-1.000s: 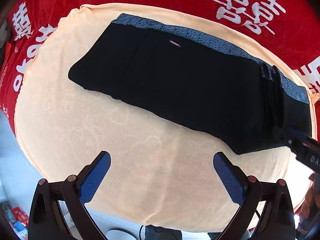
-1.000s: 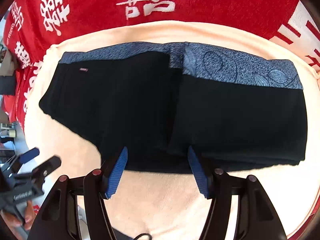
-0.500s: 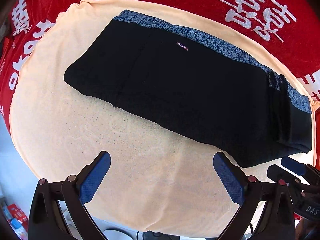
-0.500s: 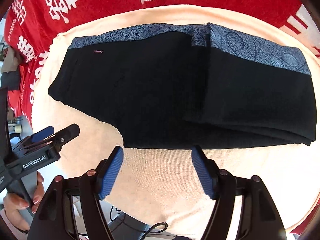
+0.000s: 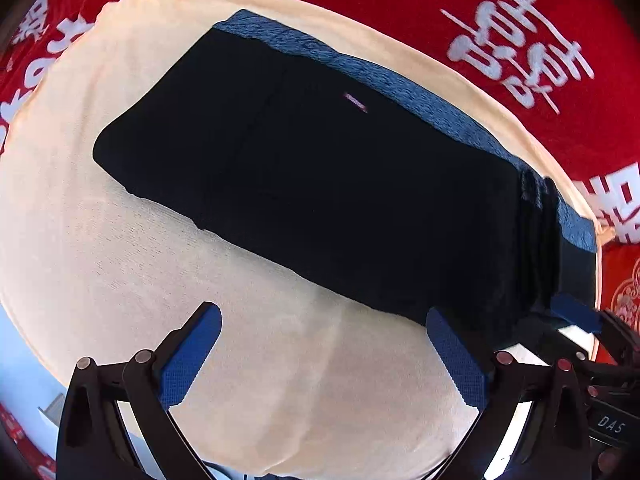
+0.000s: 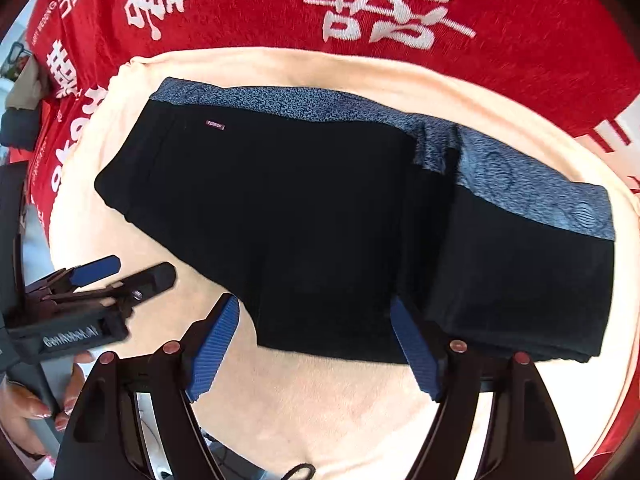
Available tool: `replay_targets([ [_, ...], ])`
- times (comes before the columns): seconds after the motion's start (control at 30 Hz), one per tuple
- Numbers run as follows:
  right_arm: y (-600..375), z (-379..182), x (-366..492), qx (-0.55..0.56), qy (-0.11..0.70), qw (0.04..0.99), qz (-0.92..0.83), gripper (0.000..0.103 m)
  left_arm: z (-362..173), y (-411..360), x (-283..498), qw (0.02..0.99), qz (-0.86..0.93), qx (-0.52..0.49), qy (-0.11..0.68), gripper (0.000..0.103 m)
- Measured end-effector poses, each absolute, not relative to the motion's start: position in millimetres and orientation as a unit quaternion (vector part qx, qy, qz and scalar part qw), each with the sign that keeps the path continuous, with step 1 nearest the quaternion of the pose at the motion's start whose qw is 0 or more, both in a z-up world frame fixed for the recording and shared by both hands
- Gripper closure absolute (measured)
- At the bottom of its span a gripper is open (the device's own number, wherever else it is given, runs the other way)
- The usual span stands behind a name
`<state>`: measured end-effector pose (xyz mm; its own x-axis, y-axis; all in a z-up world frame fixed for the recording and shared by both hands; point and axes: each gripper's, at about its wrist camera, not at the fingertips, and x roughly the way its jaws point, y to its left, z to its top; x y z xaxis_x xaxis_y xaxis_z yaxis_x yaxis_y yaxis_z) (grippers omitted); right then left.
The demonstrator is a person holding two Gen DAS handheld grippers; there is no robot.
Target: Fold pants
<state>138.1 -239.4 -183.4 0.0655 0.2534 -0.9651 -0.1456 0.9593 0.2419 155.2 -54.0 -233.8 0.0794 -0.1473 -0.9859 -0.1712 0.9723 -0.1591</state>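
Left wrist view: black pants (image 5: 320,184), already folded, lie diagonally on a cream towel (image 5: 248,344) from 10 to 4 o'clock. The left gripper (image 5: 324,356) hangs wide open and empty over bare towel at 6 o'clock.

Right wrist view: the right gripper (image 6: 314,346), whose jaws have just been opening, straddles the pants' (image 6: 304,216) near hem without pinching it. A second ago it was narrower; the previous fold appears released, and regrasping comes next.
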Motion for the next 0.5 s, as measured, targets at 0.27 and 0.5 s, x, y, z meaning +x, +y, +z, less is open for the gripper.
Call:
replay_targets([
  [0.27, -238, -208, 135, 0.037, 0.688, 0.712, 0.136, 0.020, -236, 16, 178, 0.743, 0.050, -0.203, 0.636, 0.000],
  [0.5, -246, -210, 135, 0.067, 0.691, 0.707, 0.135, 0.020, -267, 62, 183, 0.722, 0.033, -0.337, 0.603, 0.000],
])
